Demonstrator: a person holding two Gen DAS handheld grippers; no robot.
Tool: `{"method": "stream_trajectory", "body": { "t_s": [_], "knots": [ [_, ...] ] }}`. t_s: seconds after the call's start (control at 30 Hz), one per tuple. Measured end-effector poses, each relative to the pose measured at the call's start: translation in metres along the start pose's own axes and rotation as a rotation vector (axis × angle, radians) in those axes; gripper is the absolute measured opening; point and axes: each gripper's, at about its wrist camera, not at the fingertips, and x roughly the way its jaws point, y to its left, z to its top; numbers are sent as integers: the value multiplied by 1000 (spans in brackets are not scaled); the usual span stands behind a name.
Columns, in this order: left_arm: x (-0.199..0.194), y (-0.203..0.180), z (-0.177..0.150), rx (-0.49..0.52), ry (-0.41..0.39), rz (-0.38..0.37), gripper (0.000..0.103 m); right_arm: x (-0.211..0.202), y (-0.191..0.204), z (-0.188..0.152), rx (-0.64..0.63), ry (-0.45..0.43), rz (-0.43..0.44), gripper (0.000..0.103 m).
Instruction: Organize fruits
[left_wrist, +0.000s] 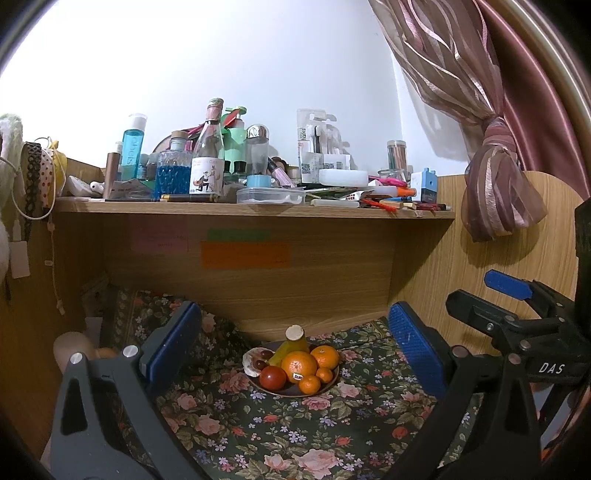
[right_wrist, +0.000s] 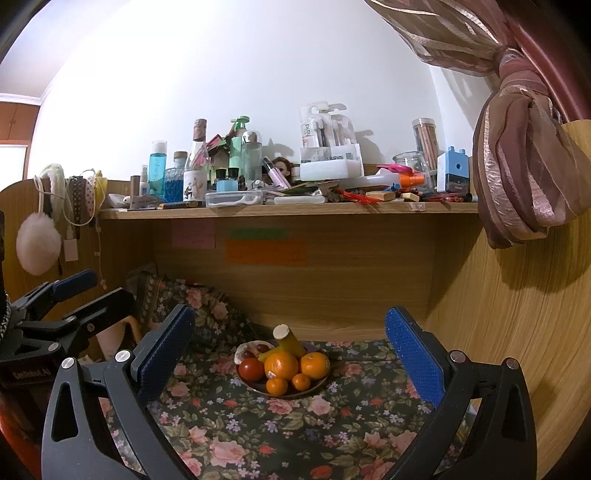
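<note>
The left claw (left_wrist: 295, 347) hangs released, nothing between its pads, back from the plate (left_wrist: 330, 384) of fruit in the middle of the floral-clothed bench (left_wrist: 236, 435). The tomato (left_wrist: 272, 377), big orange (left_wrist: 298, 365) and small tangerines are heaped there. The right claw (right_wrist: 290, 349) is likewise released. Organizing looks either finished or unstarted; any next move needs one fruit singled out.
</note>
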Motion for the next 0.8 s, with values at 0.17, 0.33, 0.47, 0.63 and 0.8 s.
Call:
{"method": "stream_trajectory", "body": {
  "t_s": [0.17,0.33,0.47,0.63,0.8],
  "knots": [
    [1,1,0,-3,4,1,103,0,0,0,2,-3,1,103],
    [3,3,0,-6,13,-11,103,1,-1,0,3,-6,2,103],
    [3,3,0,-6,13,-11,103,1,-2,1,3,-10,4,103],
    [4,5,0,-3,13,-12,103,1,-2,2,-4,-8,7,103],
    [7,8,-1,-2,19,-23,103,4,-3,2,-3,-2,9,103]
  ]
}}
